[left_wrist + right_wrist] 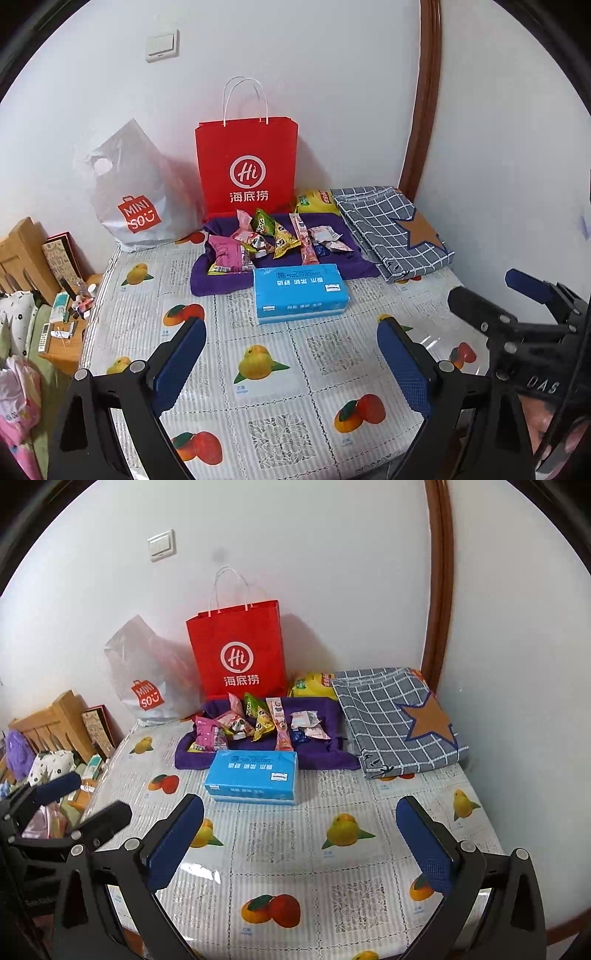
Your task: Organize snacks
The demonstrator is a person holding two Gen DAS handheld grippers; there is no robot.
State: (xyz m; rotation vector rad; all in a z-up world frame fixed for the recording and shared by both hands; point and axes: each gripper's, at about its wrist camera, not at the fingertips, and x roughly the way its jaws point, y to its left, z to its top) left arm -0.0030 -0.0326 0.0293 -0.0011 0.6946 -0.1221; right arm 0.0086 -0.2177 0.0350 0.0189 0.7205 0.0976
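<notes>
The snacks (273,236) are heaped on a purple towel (218,280) at the back of the worktop (280,398) (behind a blue tissue pack (299,291)), while the left gripper (291,365) and right gripper (299,843) are held with jaws wide apart, nothing between them.

Both grippers hang over the near part of the table (280,369), tilted down at it. Left gripper (291,365) and right gripper (299,843) both gape wide, nothing between the pads.
</notes>
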